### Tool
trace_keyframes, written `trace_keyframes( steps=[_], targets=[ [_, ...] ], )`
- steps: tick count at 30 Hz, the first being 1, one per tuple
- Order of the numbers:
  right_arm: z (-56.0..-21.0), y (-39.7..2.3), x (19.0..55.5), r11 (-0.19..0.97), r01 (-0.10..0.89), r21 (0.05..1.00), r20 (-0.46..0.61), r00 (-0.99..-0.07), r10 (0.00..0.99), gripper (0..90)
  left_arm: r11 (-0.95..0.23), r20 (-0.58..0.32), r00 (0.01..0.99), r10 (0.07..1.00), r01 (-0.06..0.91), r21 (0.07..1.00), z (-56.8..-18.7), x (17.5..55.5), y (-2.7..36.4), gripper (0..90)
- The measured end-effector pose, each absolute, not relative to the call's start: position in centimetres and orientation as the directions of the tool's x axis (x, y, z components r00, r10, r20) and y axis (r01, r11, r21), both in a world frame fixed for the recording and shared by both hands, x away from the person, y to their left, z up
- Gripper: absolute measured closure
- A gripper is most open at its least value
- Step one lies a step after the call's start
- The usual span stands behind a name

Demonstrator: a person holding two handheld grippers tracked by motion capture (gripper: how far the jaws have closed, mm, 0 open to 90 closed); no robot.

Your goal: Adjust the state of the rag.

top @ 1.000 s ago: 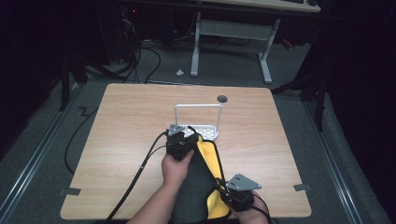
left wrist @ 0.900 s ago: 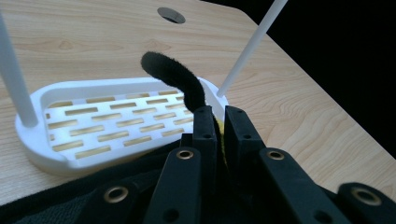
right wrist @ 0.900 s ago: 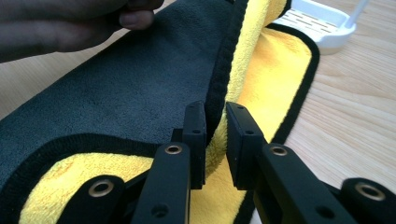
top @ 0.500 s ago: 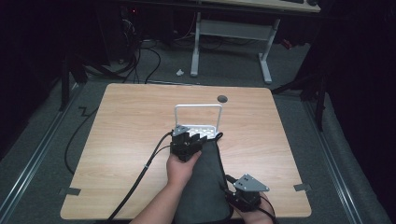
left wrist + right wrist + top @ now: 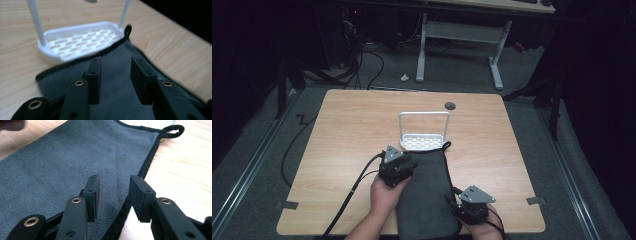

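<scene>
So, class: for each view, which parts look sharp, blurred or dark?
High view: table evenly lit, the room around it dark. Left gripper view: white rack soft and blurred, glaring slightly. Right gripper view: grey cloth texture crisp near the jaws.

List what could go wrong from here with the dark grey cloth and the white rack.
1. The dark grey microfibre cloth has its far edge lapping the white slotted plastic rack; tugging the cloth may drag or tip the rack.
2. Both the left gripper and the right gripper stand open over the cloth, jaws just opened, nothing held, so it may lie uneven.
3. The cloth's hanging loop lies beside the rack and could snag on it.
</scene>
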State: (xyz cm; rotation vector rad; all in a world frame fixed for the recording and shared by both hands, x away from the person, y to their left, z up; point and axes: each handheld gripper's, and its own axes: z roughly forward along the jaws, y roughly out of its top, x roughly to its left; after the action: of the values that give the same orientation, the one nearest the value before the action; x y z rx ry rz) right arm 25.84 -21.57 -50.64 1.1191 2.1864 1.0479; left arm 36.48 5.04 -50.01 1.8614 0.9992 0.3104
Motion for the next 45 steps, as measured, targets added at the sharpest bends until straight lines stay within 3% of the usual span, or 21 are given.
trace_keyframes(
  steps=[7, 11, 14, 16, 19, 20, 25, 40, 45],
  targets=[
    [-50.8, -21.8, 26.0, 0.371, 0.480, 0.795, -0.054, -0.552, 0.832, 61.9, -0.262, -0.184, 0.680, 0.710, 0.498, 0.827, -50.9, 32.3, 7.5, 67.7],
    [-51.0, -21.8, 26.3, 0.372, 0.486, 0.791, -0.052, -0.553, 0.832, 62.3, -0.323, -0.183, 0.720, 0.670, 0.504, 0.801, -51.3, 30.6, 7.3, 67.1],
    [-51.1, -21.6, 27.3, 0.342, 0.507, 0.791, -0.006, -0.554, 0.833, 63.7, -0.381, -0.132, 0.730, 0.671, 0.492, 0.783, -51.7, 30.3, 6.6, 68.0],
    [-51.0, -21.1, 28.5, 0.362, 0.509, 0.781, -0.026, -0.553, 0.833, 68.9, -0.402, -0.126, 0.737, 0.664, 0.493, 0.771, -52.1, 30.5, 6.4, 71.6],
    [-50.9, -20.6, 30.7, 0.365, 0.529, 0.766, -0.024, -0.544, 0.839, 87.6, -0.441, -0.106, 0.746, 0.657, 0.494, 0.749, -52.5, 31.0, 6.3, 79.8],
    [-51.0, -20.4, 31.5, 0.384, 0.535, 0.753, -0.038, -0.548, 0.836, 90.0, -0.452, -0.099, 0.750, 0.654, 0.492, 0.744, -52.7, 31.1, 6.3, 82.1],
    [-52.3, -20.0, 33.7, 0.411, 0.587, 0.697, -0.050, -0.532, 0.845, 90.0, -0.454, -0.108, 0.760, 0.641, 0.489, 0.744, -52.8, 31.2, 6.6, 82.9],
    [-52.2, -20.2, 29.2, 0.459, 0.548, 0.699, -0.049, -0.604, 0.796, 88.6, -0.461, -0.187, 0.801, 0.569, 0.499, 0.734, -52.9, 28.5, 8.3, 80.2],
    [-52.4, -20.1, 28.9, 0.459, 0.537, 0.708, -0.055, -0.605, 0.794, 88.4, -0.424, -0.209, 0.781, 0.588, 0.518, 0.743, -52.4, 29.5, 9.0, 72.9]
  ],
)
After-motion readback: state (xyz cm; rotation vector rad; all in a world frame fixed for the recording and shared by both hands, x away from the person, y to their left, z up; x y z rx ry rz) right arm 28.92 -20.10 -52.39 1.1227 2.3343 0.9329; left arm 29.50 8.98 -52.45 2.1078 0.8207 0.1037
